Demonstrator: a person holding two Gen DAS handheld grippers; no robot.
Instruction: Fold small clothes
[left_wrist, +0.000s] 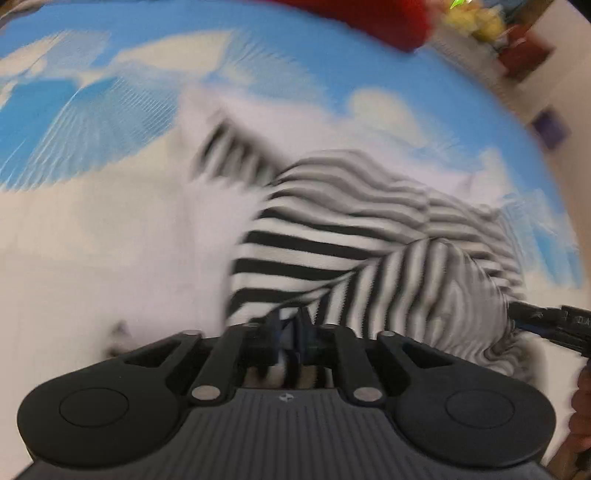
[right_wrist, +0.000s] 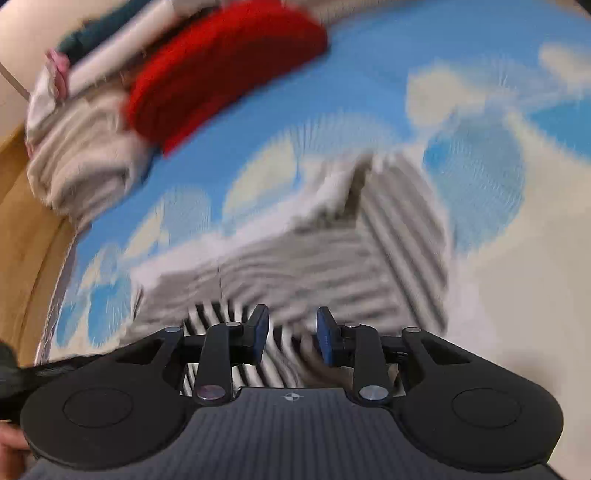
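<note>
A black-and-white striped garment (left_wrist: 332, 251) lies crumpled on a blue sheet printed with white clouds (left_wrist: 110, 110). My left gripper (left_wrist: 291, 321) is shut on the near edge of the striped cloth, which bunches up between its pads. In the right wrist view the same striped garment (right_wrist: 332, 266) is blurred, part of it folded over. My right gripper (right_wrist: 291, 328) stands over its near edge with the jaws apart; the blue pads (right_wrist: 325, 336) do not press on the cloth. The right gripper's fingers (left_wrist: 535, 317) reach in at the garment's right side in the left wrist view.
A red knitted piece (right_wrist: 221, 74) and a heap of beige and white clothes (right_wrist: 81, 158) lie at the far left of the sheet. A wooden edge (right_wrist: 22, 221) runs along the left. Yellow and red items (left_wrist: 491, 26) sit beyond the far right corner.
</note>
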